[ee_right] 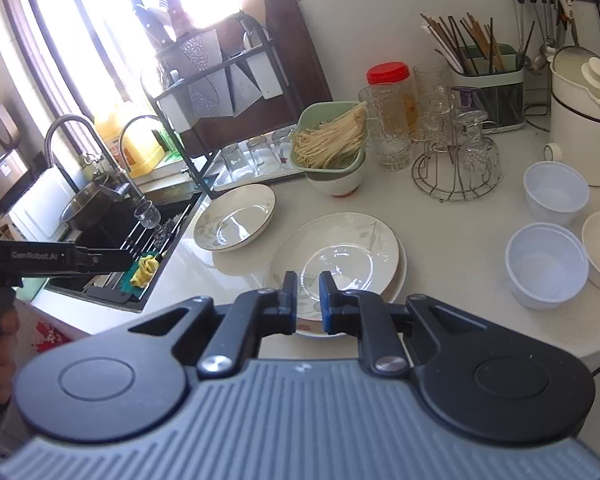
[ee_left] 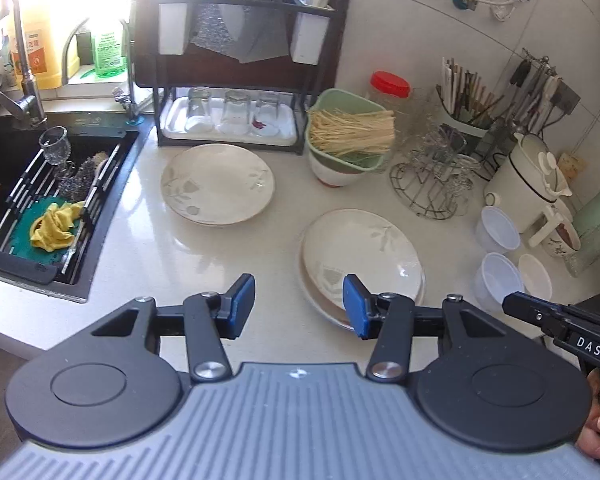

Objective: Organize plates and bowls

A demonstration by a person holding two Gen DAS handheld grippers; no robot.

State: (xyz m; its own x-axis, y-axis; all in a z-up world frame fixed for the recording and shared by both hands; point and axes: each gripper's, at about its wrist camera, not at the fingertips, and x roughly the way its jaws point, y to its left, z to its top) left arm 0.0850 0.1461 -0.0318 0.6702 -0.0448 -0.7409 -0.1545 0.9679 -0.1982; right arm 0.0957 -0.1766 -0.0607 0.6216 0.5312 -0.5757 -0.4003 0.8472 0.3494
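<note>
Left gripper (ee_left: 299, 307) hovers wide open, holding nothing; right gripper (ee_right: 308, 298) is nearly closed, a narrow gap between its pads, empty. Directly beneath both lies the stacked pair of leaf-patterned plates (ee_right: 340, 256). Beyond, left, a single leaf-patterned plate (ee_left: 217, 184); far right, white bowls (ee_right: 546, 264) cluster together.

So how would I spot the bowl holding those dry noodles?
Find the dark dish rack against the back wall; immediately right of it on the white counter sits the green bowl. It alone holds pale noodles and is nested in a white bowl.
</note>
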